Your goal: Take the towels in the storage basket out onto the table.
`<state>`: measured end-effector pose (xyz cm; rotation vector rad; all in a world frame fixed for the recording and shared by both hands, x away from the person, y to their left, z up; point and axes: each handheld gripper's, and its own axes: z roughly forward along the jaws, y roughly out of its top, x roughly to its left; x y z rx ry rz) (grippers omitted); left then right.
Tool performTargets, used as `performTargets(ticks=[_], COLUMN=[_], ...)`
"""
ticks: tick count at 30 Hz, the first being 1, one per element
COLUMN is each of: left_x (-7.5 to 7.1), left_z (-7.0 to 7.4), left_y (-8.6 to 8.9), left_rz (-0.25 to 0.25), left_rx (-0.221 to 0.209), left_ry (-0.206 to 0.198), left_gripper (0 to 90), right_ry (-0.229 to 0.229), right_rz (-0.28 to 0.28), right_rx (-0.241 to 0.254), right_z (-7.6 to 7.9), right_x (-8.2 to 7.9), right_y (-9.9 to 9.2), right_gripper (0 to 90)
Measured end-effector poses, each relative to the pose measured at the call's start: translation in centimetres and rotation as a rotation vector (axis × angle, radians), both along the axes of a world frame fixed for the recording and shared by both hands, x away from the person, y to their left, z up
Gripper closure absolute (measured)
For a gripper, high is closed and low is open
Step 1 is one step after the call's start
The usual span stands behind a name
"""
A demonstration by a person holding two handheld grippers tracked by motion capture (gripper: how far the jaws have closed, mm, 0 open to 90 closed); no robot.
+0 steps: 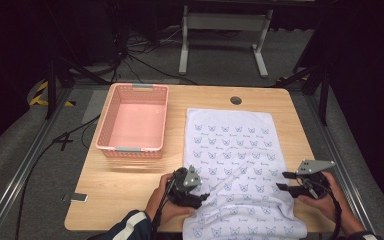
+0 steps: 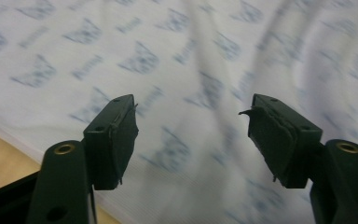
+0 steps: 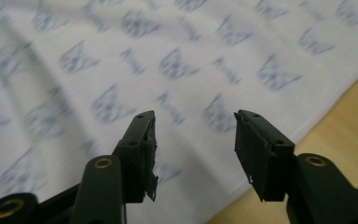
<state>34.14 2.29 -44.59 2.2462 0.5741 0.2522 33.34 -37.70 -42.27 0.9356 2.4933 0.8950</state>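
Note:
A white cloth (image 1: 232, 155) printed with small blue figures lies spread lengthwise on the wooden table (image 1: 130, 185), its near end hanging over the front edge. My left gripper (image 1: 205, 196) hovers at the cloth's near left edge, jaws open. In the left gripper view the cloth (image 2: 177, 60) lies under the gripper (image 2: 193, 135), with nothing between the pads. At the cloth's near right edge my right gripper (image 1: 281, 181) is open too. The right gripper view shows that gripper (image 3: 195, 149) above the cloth's border (image 3: 177, 70), with bare wood to the right.
An empty pink basket (image 1: 132, 147) stands at the back left of the table. A round cable hole (image 1: 236, 100) sits near the far edge. A small grey tag (image 1: 75, 197) lies at the front left corner. Metal rails run along both sides of the table.

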Motion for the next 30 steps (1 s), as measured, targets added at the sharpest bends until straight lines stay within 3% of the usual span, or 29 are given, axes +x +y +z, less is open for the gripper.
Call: performTargets(ticks=[2,3,4,5,9,11,13,14,15,16,18,22,26,28,30], left_x=[1.7,2.7,3.1,3.7,4.6,4.9,5.0,5.1,5.1,5.1,4.8,4.3,3.8,3.1,2.9], left_z=[-0.3,-0.7,-0.8,-1.0,-1.3,-1.7,-1.7,-1.7,-1.9,-2.1,-2.2,-2.3,-2.1,-1.8,-1.7], left_y=[-0.5,-0.7,-0.6,-0.5,-0.9,-1.1,-1.4,-1.4,-1.3,-1.4,-1.5,-1.5,-1.4,-1.5,-1.5], left_rz=[0.038,0.039,0.034,0.027,0.042,0.054,0.042,0.039,0.038,0.038,0.042,0.019,-0.014,-0.090,-0.112], left_rx=[0.010,0.006,-0.022,-0.050,-0.016,-0.014,0.032,0.035,0.014,0.014,0.029,0.035,0.043,0.044,0.025], left_ry=[-0.003,0.013,0.037,0.052,0.030,0.055,0.032,0.026,0.061,0.071,0.056,0.041,0.065,0.108,0.130], left_gripper=[31.5,34.5,37.7,39.6,38.9,38.8,39.1,39.5,39.6,40.1,39.7,39.0,39.1,41.7,47.5], right_ry=[-0.022,-0.048,-0.036,-0.026,-0.023,-0.019,-0.021,-0.002,0.004,0.031,0.016,0.035,0.051,0.066,0.073], right_rz=[-0.024,-0.043,-0.041,-0.046,-0.033,-0.033,-0.037,-0.036,-0.029,-0.030,-0.016,-0.015,-0.007,0.003,0.013], right_rx=[0.018,0.000,0.005,0.002,-0.024,-0.027,-0.024,-0.020,-0.014,-0.015,-0.013,-0.007,-0.018,-0.033,-0.042], right_z=[0.2,-0.1,-0.4,-0.6,-1.2,-1.5,-1.8,-2.0,-2.2,-2.5,-2.6,-2.6,-2.4,-2.3,-2.2], right_x=[1.8,3.7,4.6,5.1,6.9,7.9,8.1,8.1,8.1,8.1,7.6,6.6,6.0,5.3,5.0], right_y=[0.1,0.2,0.3,0.4,1.0,1.3,1.4,1.4,1.4,1.5,1.4,1.1,0.9,0.8,0.7], right_gripper=[48.4,49.4,49.3,49.7,51.9,53.4,53.1,52.7,52.2,54.0,56.2,57.5,57.6,57.8,57.9])
